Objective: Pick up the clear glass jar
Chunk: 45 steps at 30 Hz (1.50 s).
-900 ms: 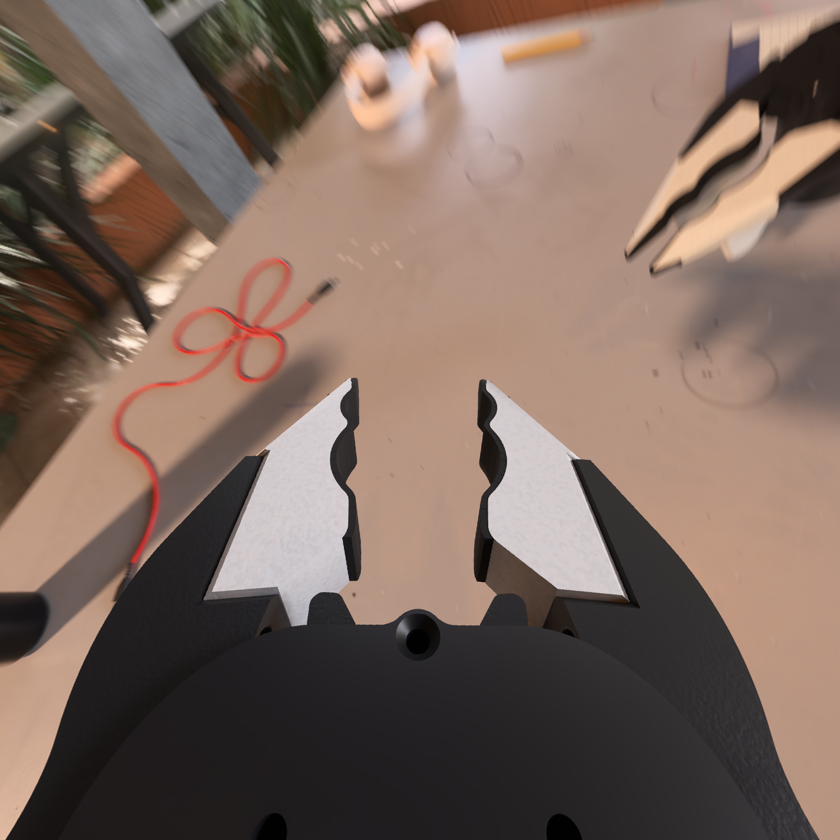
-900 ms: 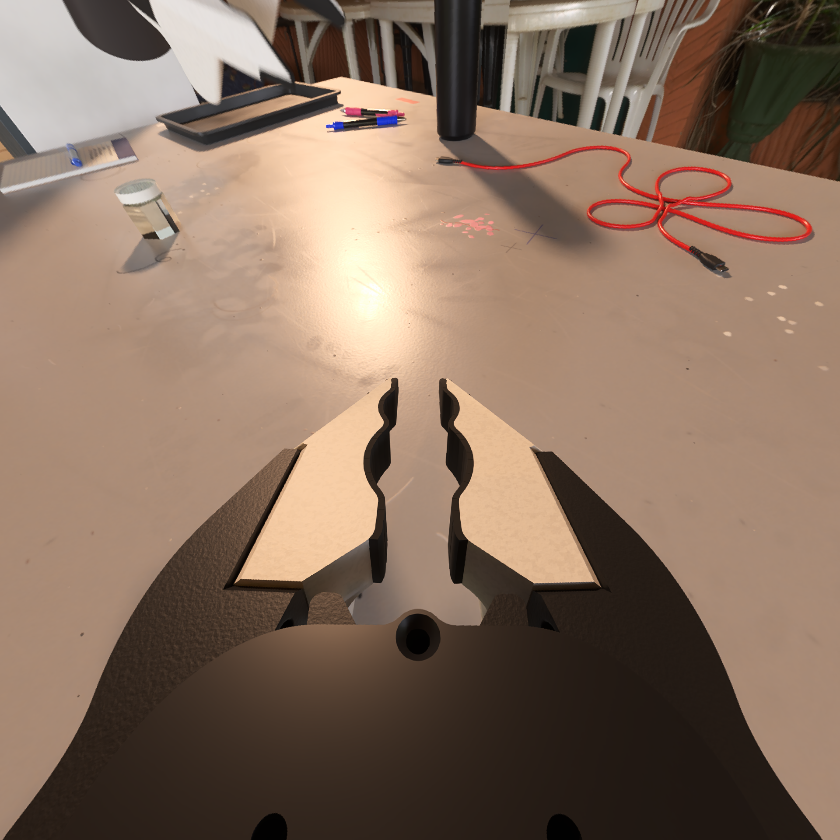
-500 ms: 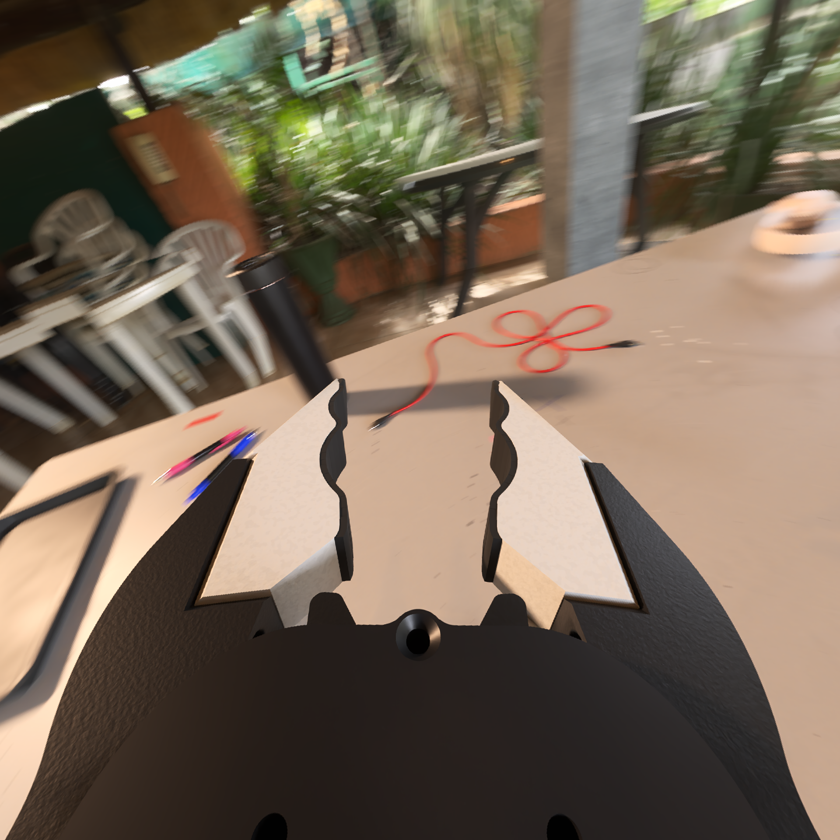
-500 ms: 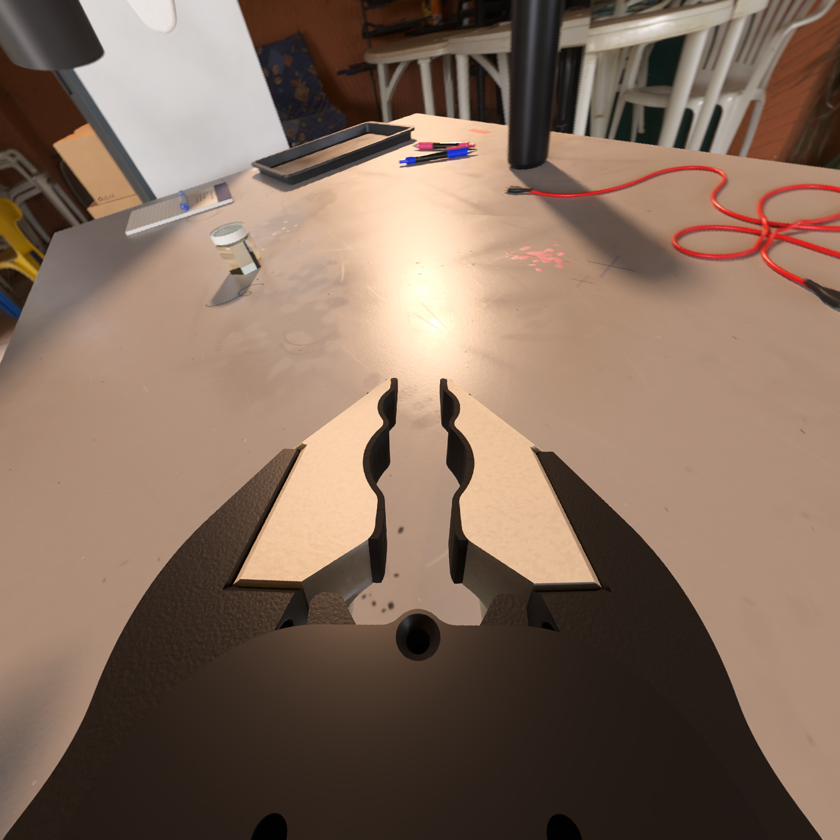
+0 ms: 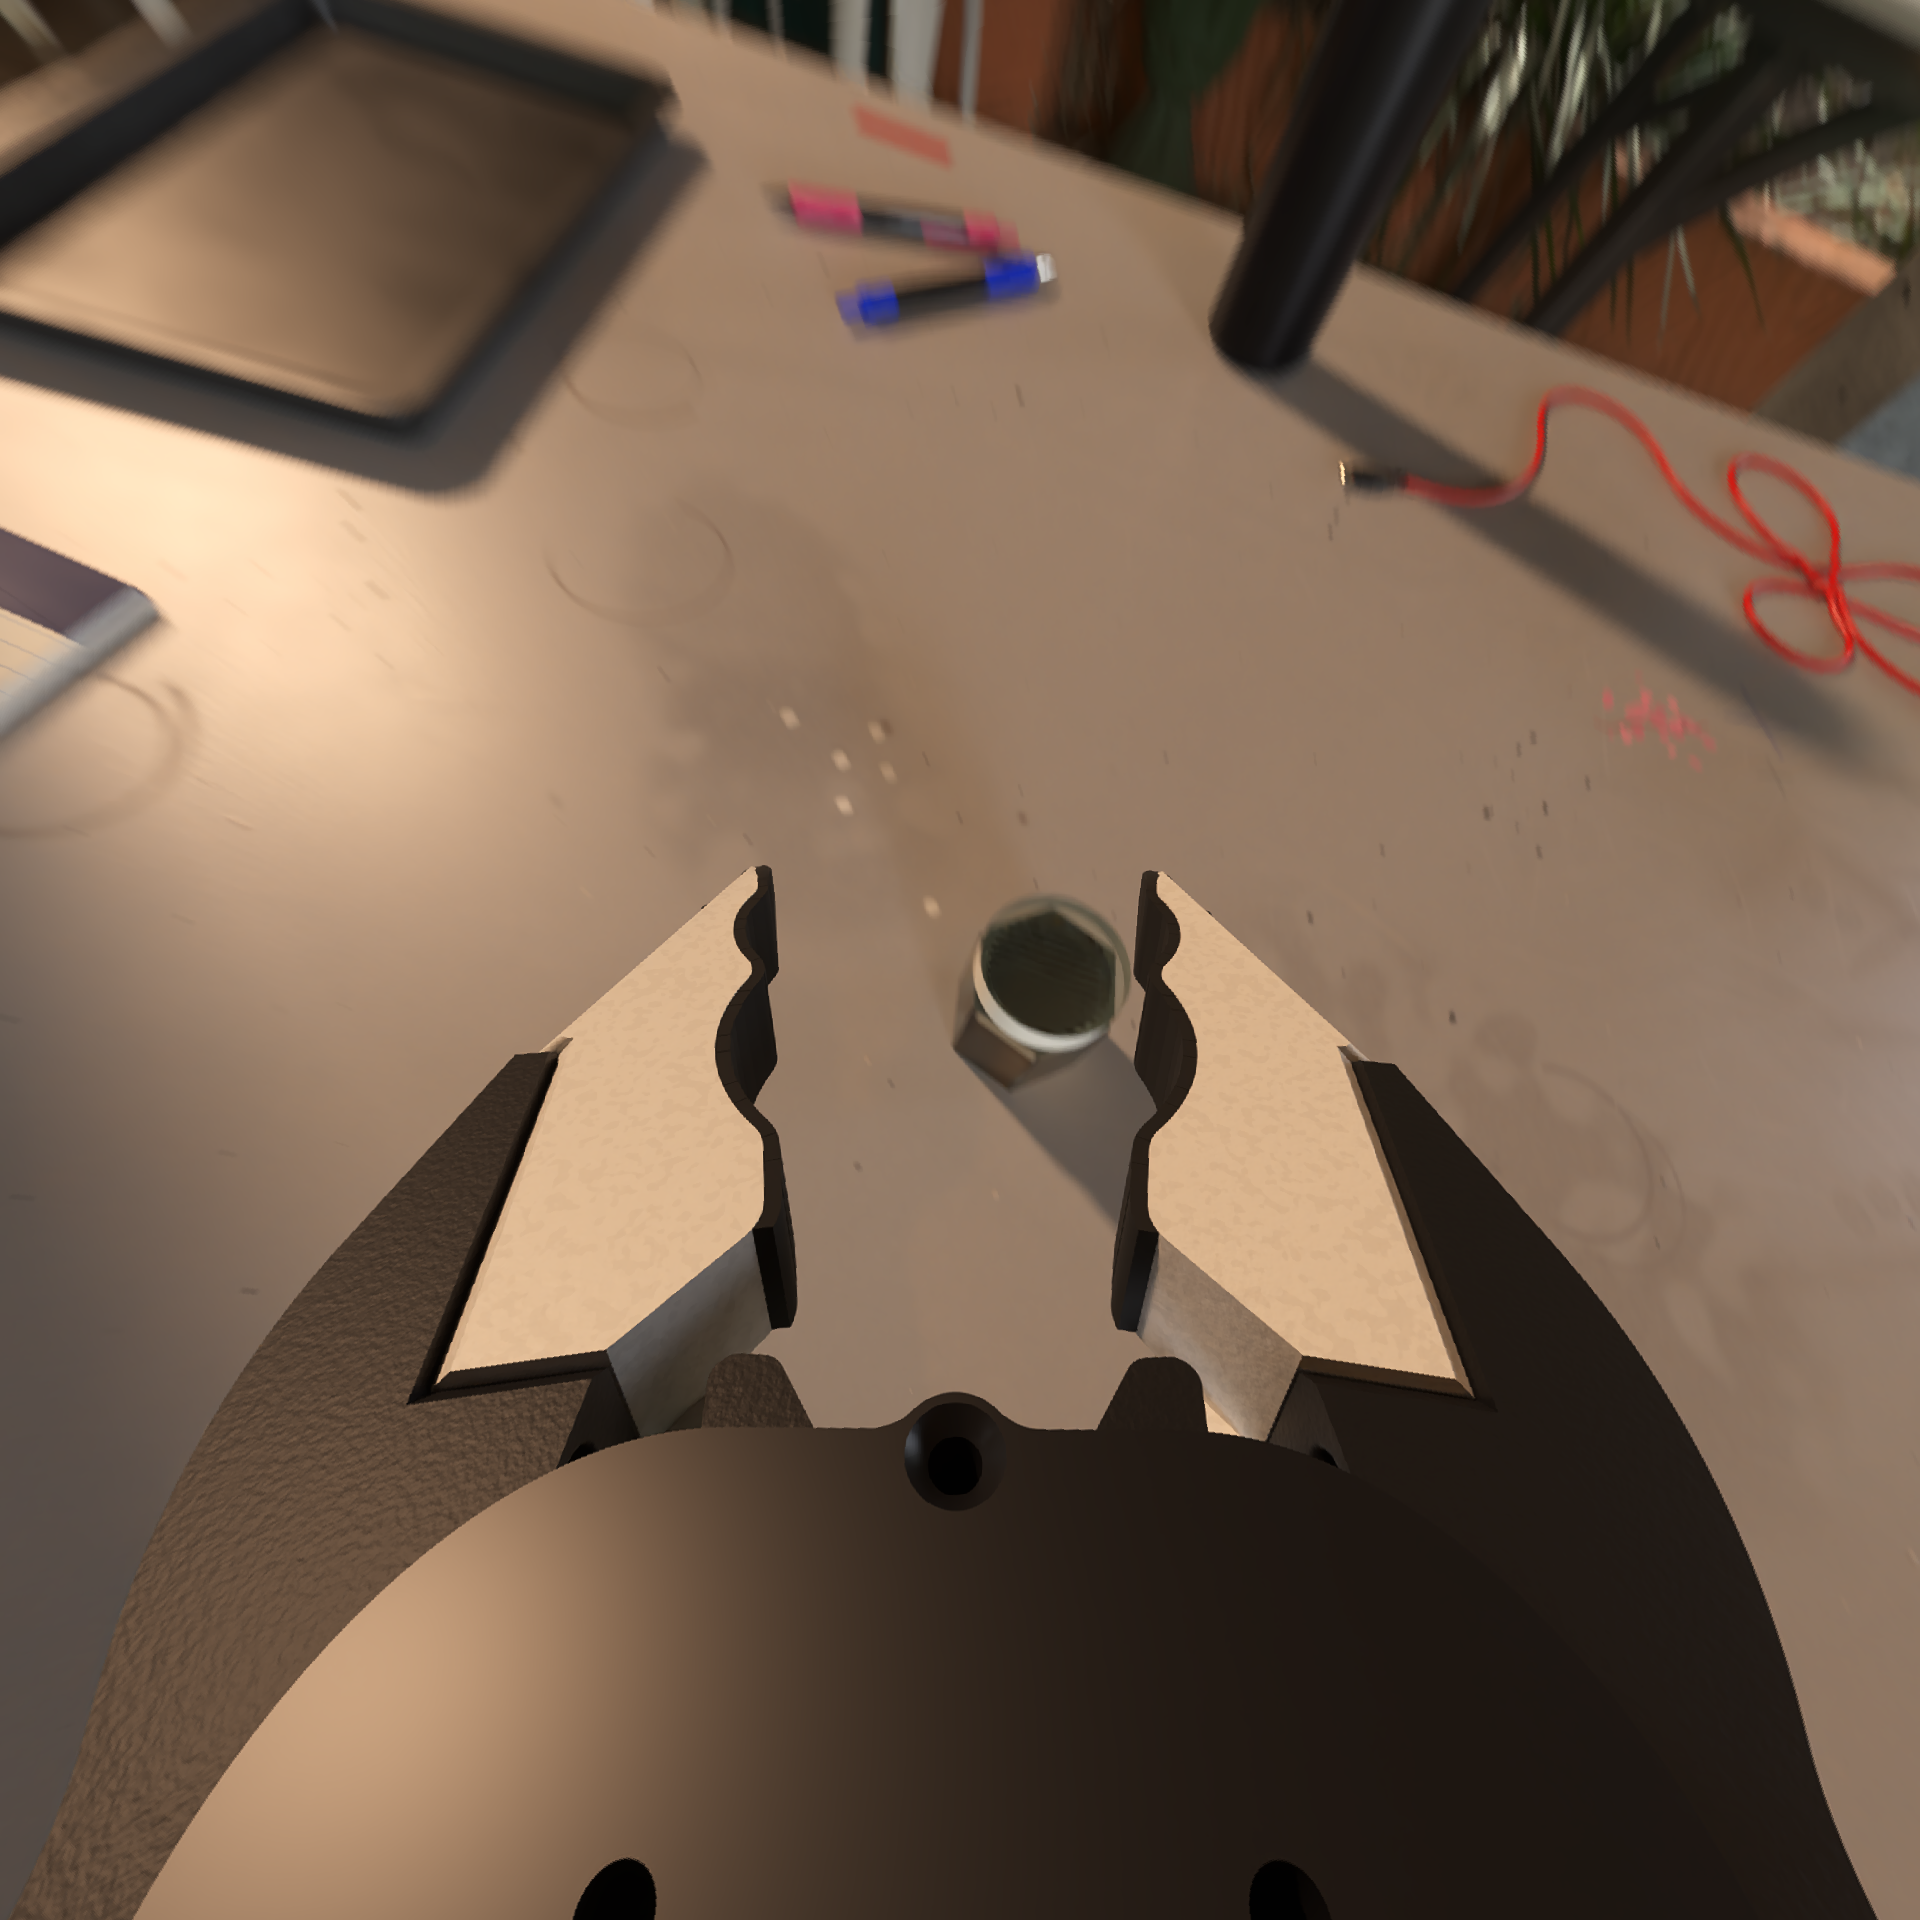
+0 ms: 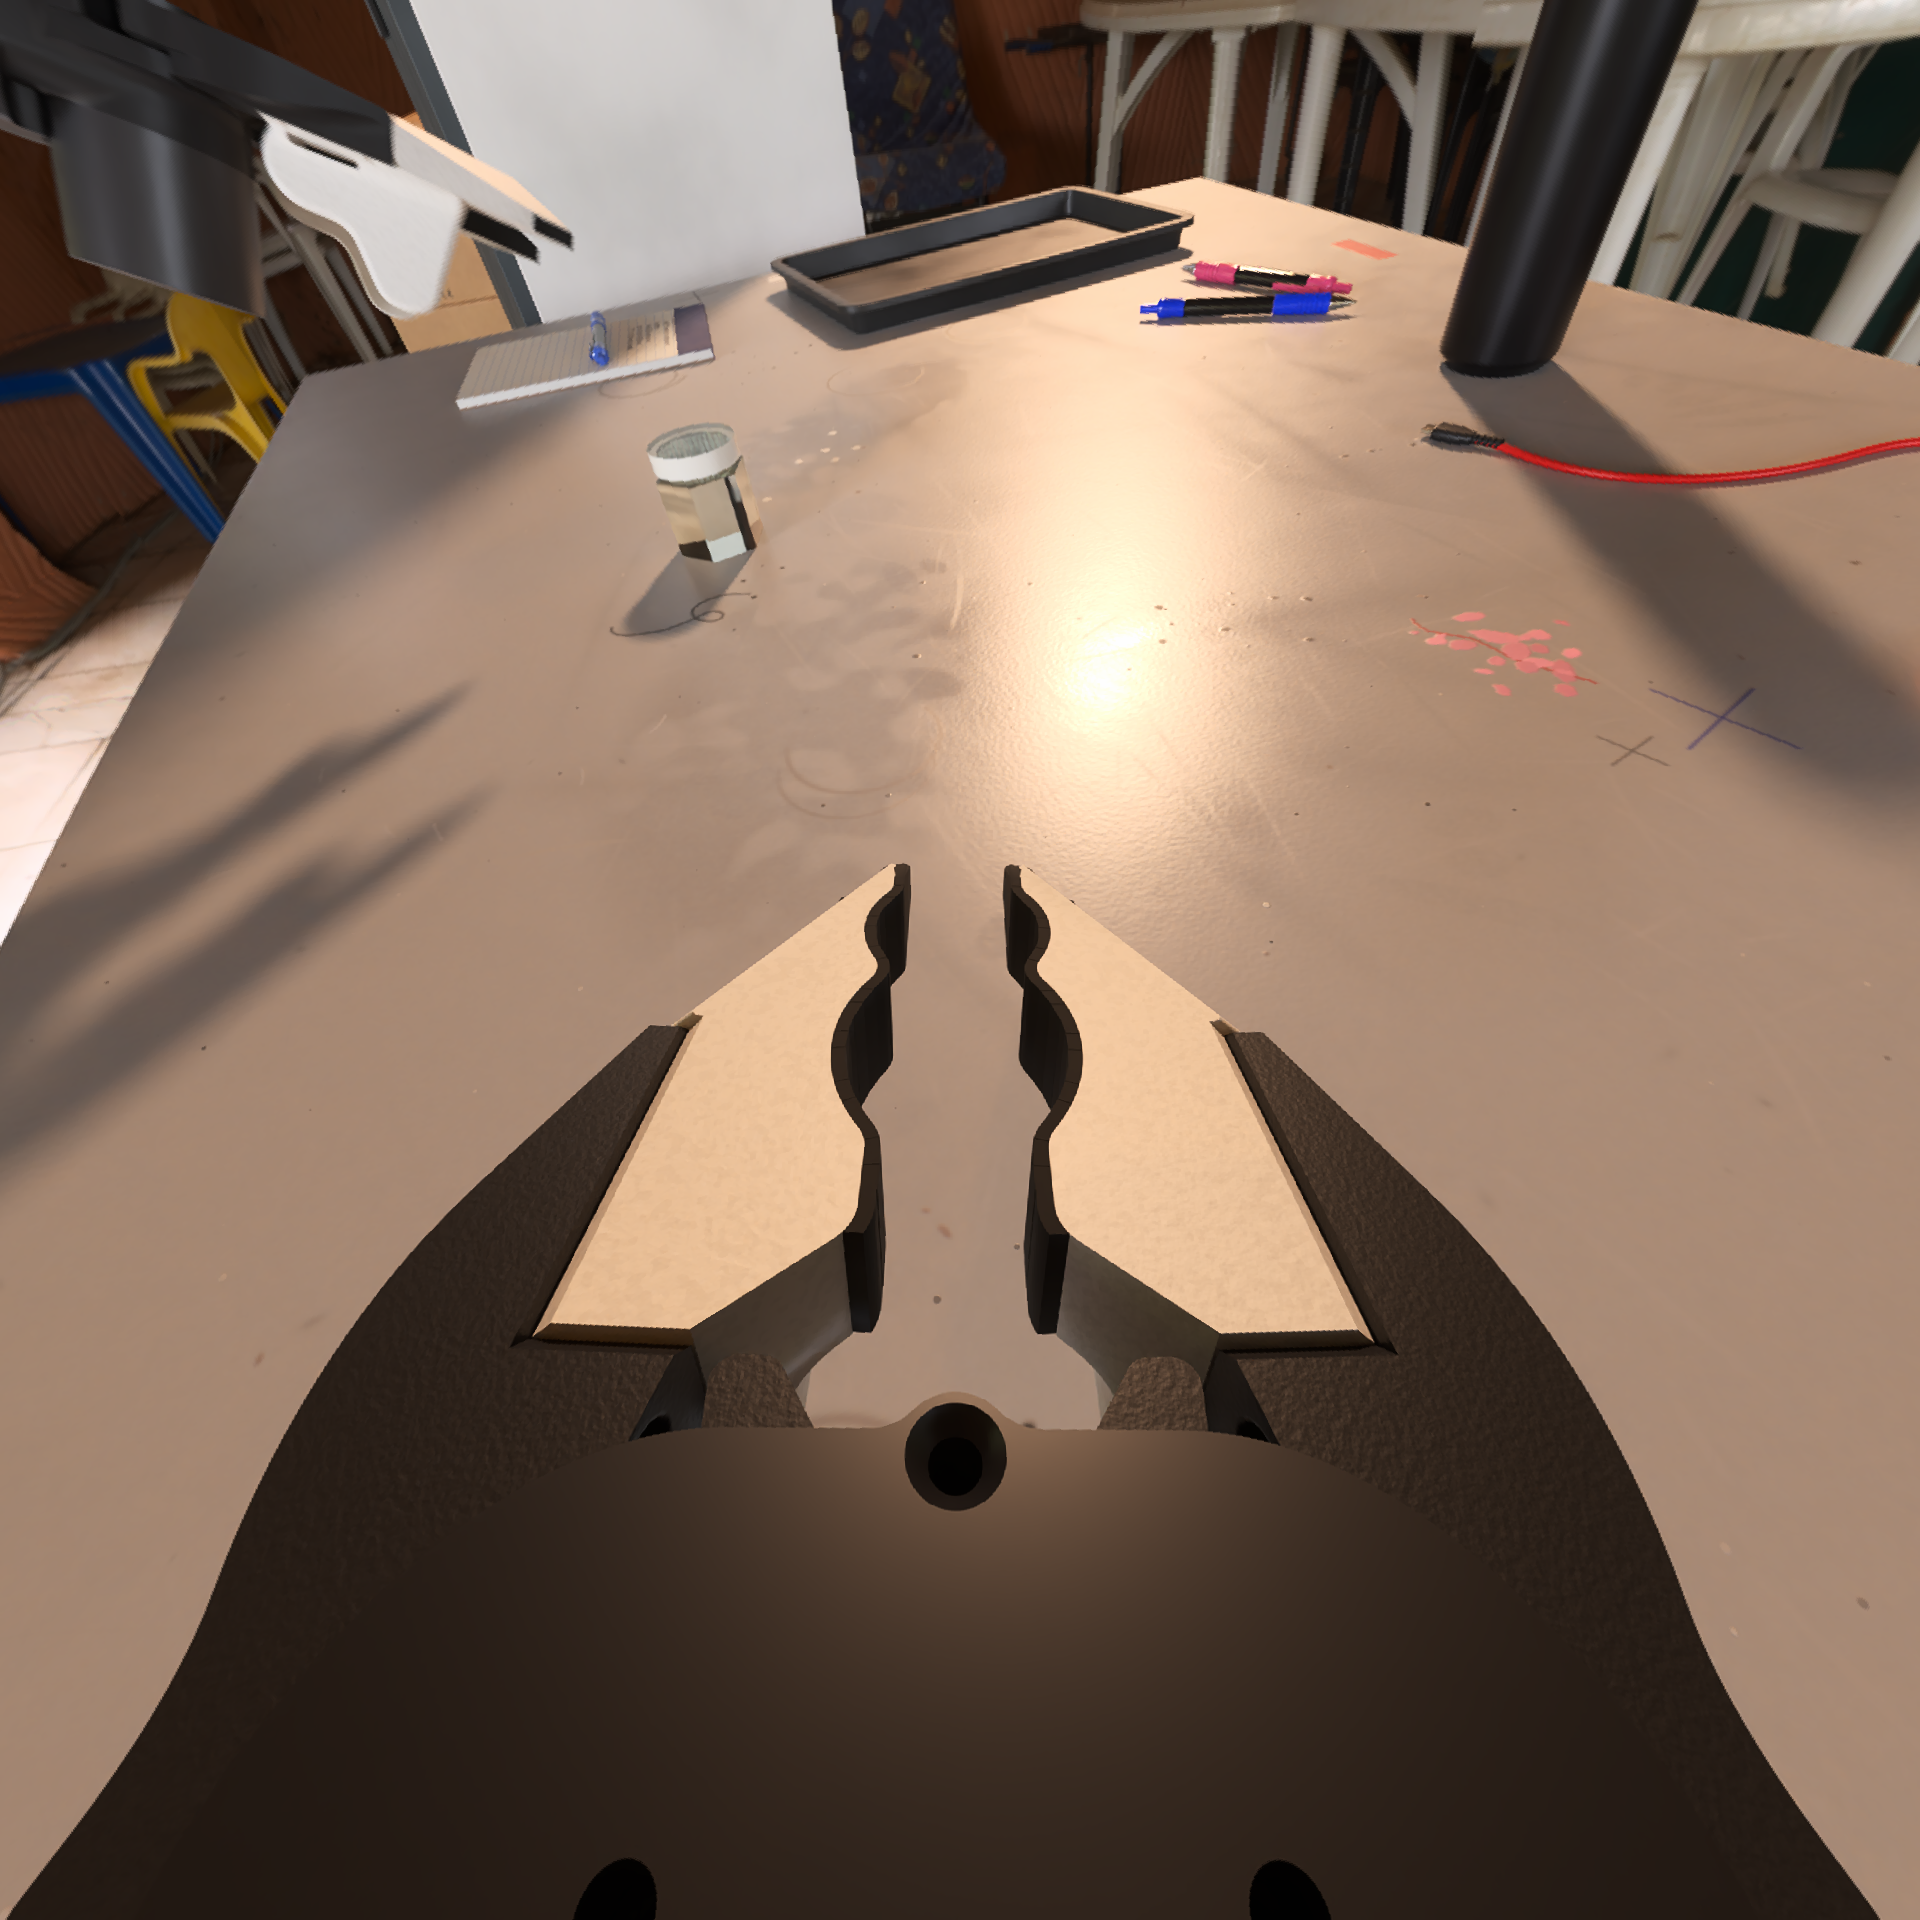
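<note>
Left gripper [image 5: 956, 894]: my fingers spread wide, empty, high above the table [image 5: 312, 1039]
Clear glass jar [image 5: 1049, 982]: upright on the table, seen from above between my left fingertips, nearer the right-hand one, untouched
Right gripper [image 6: 956, 883]: my fingers nearly together with a narrow gap, gripping nothing, well apart from the jar
Beyond the jar: black tray [image 5: 312, 208], two pens [image 5: 935, 260], red cable [image 5: 1787, 561]

Tan tabletop [image 6: 1195, 935], scuffed, w/ pink paint specks [image 6: 1507, 655]. Black tray [image 6: 982, 255] at far end; pink pen [image 6: 1268, 277] and blue pen [image 6: 1242, 307] lie side by side just right of it. Notepad [image 6: 587, 358] w/ blue pen clipped, left of tray. Black pole [image 6: 1532, 197] stands far right; red cable [image 6: 1683, 468] near its base.
</note>
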### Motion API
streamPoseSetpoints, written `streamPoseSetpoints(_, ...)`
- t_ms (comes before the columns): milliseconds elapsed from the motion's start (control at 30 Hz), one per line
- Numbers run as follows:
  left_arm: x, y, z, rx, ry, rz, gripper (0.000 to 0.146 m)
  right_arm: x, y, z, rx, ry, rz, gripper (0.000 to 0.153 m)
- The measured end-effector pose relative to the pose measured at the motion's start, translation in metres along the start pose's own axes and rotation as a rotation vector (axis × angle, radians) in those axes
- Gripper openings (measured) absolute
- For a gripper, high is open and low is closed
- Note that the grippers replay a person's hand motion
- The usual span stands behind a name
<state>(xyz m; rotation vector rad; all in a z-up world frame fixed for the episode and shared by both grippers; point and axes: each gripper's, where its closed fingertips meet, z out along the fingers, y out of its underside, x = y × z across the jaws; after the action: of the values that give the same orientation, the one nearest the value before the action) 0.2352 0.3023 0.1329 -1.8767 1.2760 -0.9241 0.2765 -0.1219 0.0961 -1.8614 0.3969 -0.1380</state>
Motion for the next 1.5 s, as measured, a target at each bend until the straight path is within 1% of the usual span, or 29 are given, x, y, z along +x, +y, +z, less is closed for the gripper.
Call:
streamPoseSetpoints(67, 0.005, 0.025, 0.016, -0.116, 0.047, 0.0, 0.07, -0.001, 0.002, 0.002, -0.012, -0.002, -0.013, 0.018)
streamPoseSetpoints(133, 0.013, 0.048, 0.029, -0.244, 0.07, 0.033, 0.071, -0.001, 0.003, 0.002, -0.019, 0.003, -0.026, 0.018)
streamPoseSetpoints(200, 0.022, 0.062, 0.039, -0.326, 0.089, 0.058, 0.072, 0.0, 0.005, 0.001, -0.023, 0.012, -0.036, 0.018)
streamPoseSetpoints(300, 0.033, 0.07, 0.051, -0.381, 0.112, 0.081, 0.072, 0.003, 0.009, -0.004, -0.037, 0.033, -0.043, 0.018)
streamPoseSetpoints(400, 0.031, 0.077, 0.063, -0.439, 0.046, 0.123, 0.072, 0.008, 0.01, -0.012, -0.033, 0.058, -0.038, 0.018)
streamPoseSetpoints(467, 0.03, 0.075, 0.067, -0.437, 0.034, 0.108, 0.068, 0.011, 0.011, -0.017, -0.029, 0.073, -0.027, 0.018)
streamPoseSetpoints(533, 0.025, 0.066, 0.068, -0.412, 0.005, 0.094, 0.051, 0.014, 0.012, -0.022, -0.024, 0.087, -0.018, 0.018)
streamPoseSetpoints(567, 0.022, 0.062, 0.066, -0.403, -0.014, 0.092, 0.048, 0.015, 0.012, -0.024, -0.022, 0.094, -0.015, 0.018)
streamPoseSetpoints(633, 0.014, 0.05, 0.06, -0.387, -0.015, 0.082, 0.048, 0.017, 0.013, -0.028, -0.017, 0.107, -0.009, 0.018)
streamPoseSetpoints(733, 0.011, 0.016, 0.038, -0.303, -0.019, 0.087, 0.048, 0.019, 0.014, -0.031, -0.015, 0.116, 0.0, 0.018)
streamPoseSetpoints(800, 0.023, -0.013, 0.019, -0.218, 0.009, 0.122, 0.048, 0.02, 0.014, -0.032, -0.017, 0.12, 0.001, 0.018)
streamPoseSetpoints(867, 0.046, -0.041, -0.001, -0.127, 0.047, 0.178, 0.048, 0.02, 0.015, -0.032, -0.018, 0.123, 0.001, 0.018)
streamPoseSetpoints(933, 0.079, -0.062, -0.016, -0.052, 0.094, 0.275, 0.048, 0.02, 0.016, -0.032, -0.023, 0.125, -0.001, 0.018)
streamPoseSetpoints(1000, 0.117, -0.073, -0.023, -0.003, 0.146, 0.392, 0.048, 0.02, 0.018, -0.034, -0.029, 0.133, -0.007, 0.018)
streamPoseSetpoints(1100, 0.182, -0.066, -0.017, 0.01, 0.294, 0.603, 0.048, 0.022, 0.02, -0.04, -0.033, 0.155, -0.014, 0.018)
streamPoseSetpoints(1200, 0.247, -0.032, -0.003, -0.033, 0.512, 0.87, 0.048, 0.025, 0.022, -0.048, -0.029, 0.18, -0.005, 0.018)
streamPoseSetpoints(1267, 0.286, -0.005, 0.003, -0.017, 0.663, 1.041, 0.048, 0.029, 0.024, -0.054, -0.026, 0.2, 0.005, 0.018)
streamPoseSetpoints(1300, 0.305, 0.01, 0.003, 0.004, 0.767, 1.112, 0.048, 0.03, 0.025, -0.057, -0.024, 0.211, 0.009, 0.018)
streamPoseSetpoints(1333, 0.321, 0.023, 0.005, 0.022, 0.859, 1.157, 0.048, 0.032, 0.026, -0.06, -0.025, 0.223, 0.014, 0.018)
streamPoseSetpoints(1367, 0.332, 0.034, 0.009, 0.009, 0.908, 1.184, 0.048, 0.034, 0.027, -0.064, -0.025, 0.235, 0.02, 0.018)
streamPoseSetpoints(1433, 0.347, 0.054, 0.021, -0.1, 0.944, 1.227, 0.048, 0.037, 0.03, -0.072, -0.022, 0.261, 0.031, 0.018)
streamPoseSetpoints(1500, 0.36, 0.065, 0.028, -0.149, 0.995, 1.248, 0.048, 0.04, 0.034, -0.082, -0.022, 0.288, 0.041, 0.018)
